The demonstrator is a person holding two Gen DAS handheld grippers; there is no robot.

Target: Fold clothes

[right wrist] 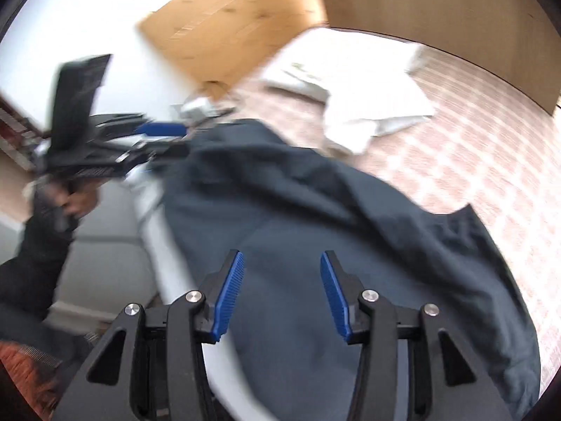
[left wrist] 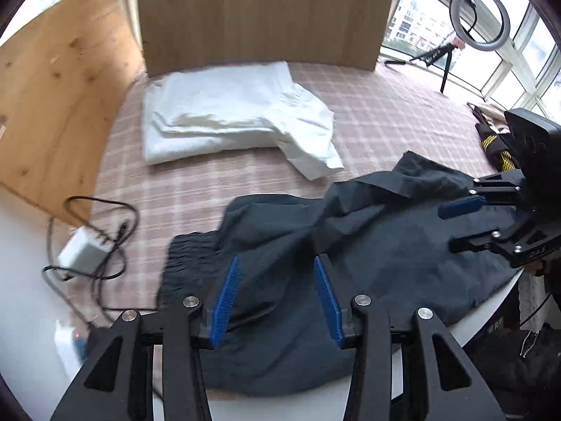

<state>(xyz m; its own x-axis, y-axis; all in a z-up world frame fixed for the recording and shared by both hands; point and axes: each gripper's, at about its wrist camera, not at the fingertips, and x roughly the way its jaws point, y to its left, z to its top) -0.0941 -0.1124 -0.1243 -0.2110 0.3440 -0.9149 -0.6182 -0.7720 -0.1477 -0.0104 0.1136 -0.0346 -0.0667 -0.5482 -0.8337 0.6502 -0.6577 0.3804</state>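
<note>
- Dark pants (left wrist: 350, 231) lie rumpled along the table's near edge, part-folded I'd guess.
- Left gripper (left wrist: 278, 301) and right gripper (right wrist: 282, 294) both spread, holding nothing.
- Next: probably re-grab an edge, fold again.

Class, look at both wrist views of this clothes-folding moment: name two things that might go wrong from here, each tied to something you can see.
1. The dark trousers hang over the bed's near edge; with the left gripper and right gripper open and holding nothing, they might slide off.
2. The fold looks rumpled and may need redoing.
3. The charger and cables lie close by; a sweeping gripper could snag them.
</note>
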